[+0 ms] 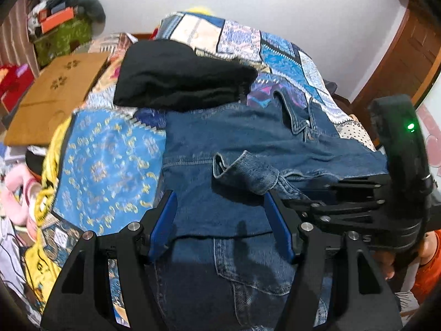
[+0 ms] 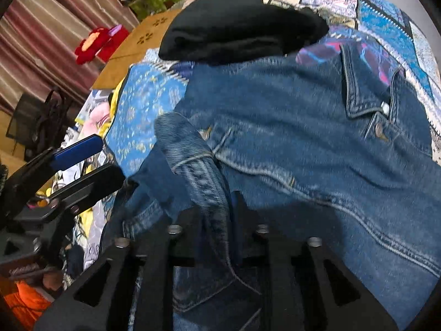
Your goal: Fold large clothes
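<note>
On the patchwork bedspread (image 1: 110,165), denim jacket (image 1: 234,138), sleeve (image 2: 198,171) in right gripper (image 2: 220,209).

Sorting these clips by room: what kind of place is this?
Most likely a bedroom: a denim jacket lies on a bed's patchwork quilt, with curtains and a wooden door nearby.

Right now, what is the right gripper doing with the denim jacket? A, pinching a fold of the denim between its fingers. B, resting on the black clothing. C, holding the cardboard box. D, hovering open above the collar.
A: in the right wrist view the right gripper is closed on a bunched fold of the denim jacket, while the left gripper hangs open above it.
</note>
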